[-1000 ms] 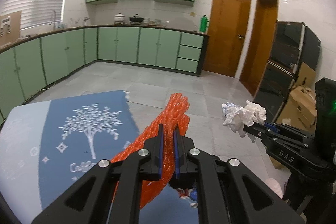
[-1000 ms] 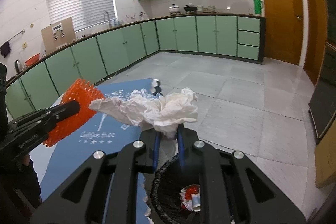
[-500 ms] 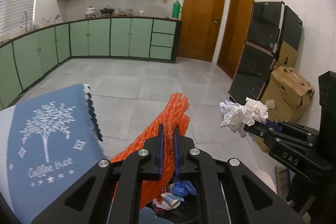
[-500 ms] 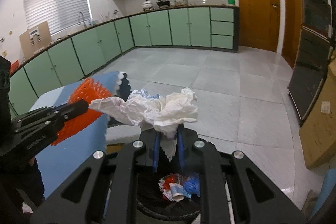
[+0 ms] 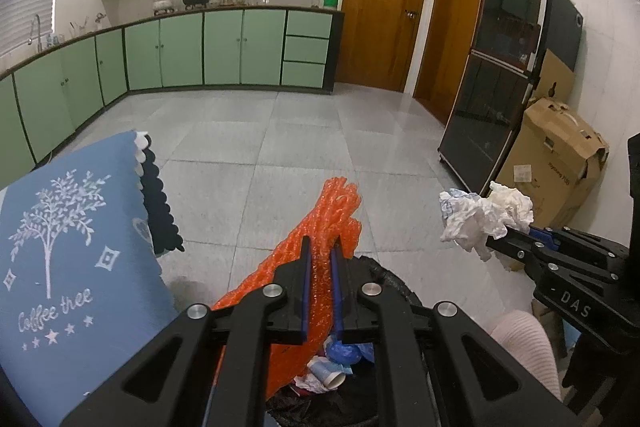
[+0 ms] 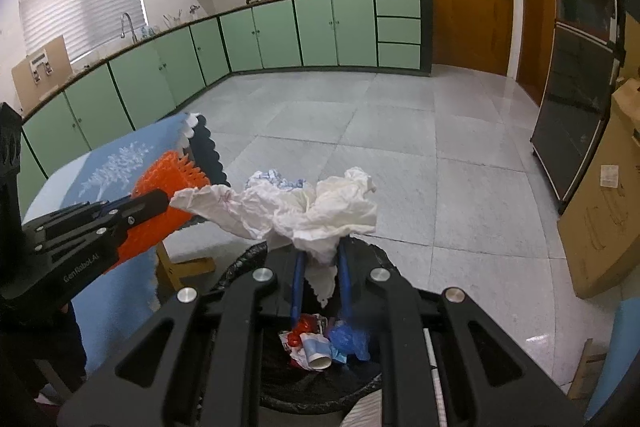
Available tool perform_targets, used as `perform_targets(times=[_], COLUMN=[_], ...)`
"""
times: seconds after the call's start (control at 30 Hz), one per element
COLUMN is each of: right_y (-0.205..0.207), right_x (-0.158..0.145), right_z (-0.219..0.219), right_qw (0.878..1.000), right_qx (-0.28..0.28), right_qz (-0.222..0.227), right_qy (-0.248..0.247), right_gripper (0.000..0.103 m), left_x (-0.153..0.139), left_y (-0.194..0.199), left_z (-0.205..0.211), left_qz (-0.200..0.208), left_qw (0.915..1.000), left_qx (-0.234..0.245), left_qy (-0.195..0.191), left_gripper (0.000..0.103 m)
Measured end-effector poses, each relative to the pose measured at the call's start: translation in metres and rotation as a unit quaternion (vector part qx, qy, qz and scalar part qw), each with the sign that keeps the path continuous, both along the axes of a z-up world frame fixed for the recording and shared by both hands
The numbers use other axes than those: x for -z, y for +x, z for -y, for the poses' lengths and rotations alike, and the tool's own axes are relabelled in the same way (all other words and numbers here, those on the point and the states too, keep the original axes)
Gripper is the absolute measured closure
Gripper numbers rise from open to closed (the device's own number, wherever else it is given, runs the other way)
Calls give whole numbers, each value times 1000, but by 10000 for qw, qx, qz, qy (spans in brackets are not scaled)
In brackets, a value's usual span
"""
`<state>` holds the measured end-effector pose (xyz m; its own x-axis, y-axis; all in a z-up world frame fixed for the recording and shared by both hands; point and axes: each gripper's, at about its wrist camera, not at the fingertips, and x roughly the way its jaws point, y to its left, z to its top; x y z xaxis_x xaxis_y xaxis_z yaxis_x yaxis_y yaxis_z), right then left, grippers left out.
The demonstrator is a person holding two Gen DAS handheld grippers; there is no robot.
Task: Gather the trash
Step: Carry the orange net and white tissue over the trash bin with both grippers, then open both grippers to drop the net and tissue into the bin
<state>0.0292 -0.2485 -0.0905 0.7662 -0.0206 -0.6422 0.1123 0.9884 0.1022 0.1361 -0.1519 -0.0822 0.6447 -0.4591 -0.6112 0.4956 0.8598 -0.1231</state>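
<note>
L gripper [image 5: 319, 259]: clamped on orange net [image 5: 320, 227], held above bin [image 6: 240, 267]. R gripper [image 6: 320, 259]: clamped on crumpled tissue [image 6: 304, 207], over same bin. Bin contents: cup [image 6: 316, 351], blue wrapper [image 6: 348, 341]. Blue cloth [image 5: 60, 247] just left.

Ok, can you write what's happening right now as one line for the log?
left gripper: shut on orange netting | right gripper: shut on crumpled paper | both above trash bin | nothing dropped yet
</note>
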Motion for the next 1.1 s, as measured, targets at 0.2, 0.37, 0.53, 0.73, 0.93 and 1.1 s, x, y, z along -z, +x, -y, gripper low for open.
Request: perform_targets(times=[0.2,0.37,0.53,0.73,0.93,1.1], right_y=[11,20,27,35,36,32], right_x=[19,28,34,36,34,29], right_z=[0,-1,-1,1,2,3], right_qw=[9997,9993,9990,9987,9989,9992], right_qx=[24,-10,-21,26,80,195], right_qz=[-245,-358,-428,-490,-451,-359], right_qy=[74,83,99,125,103,26], right_gripper=[87,86,84,72,59,32], left_x=[13,19,23,23,19,11], left_y=[9,16,20,23,24,25], left_z=[5,7,11,13,9,0], left_qz=[-195,-284,-314,-359,-371,-340], left_qw=[9998,9995,9994,9992,9993,9993], left_qx=[30,35,52,-11,-53,-171], left_qy=[79,106,156,147,72,-57], left_gripper=[94,94,94,81,64,45])
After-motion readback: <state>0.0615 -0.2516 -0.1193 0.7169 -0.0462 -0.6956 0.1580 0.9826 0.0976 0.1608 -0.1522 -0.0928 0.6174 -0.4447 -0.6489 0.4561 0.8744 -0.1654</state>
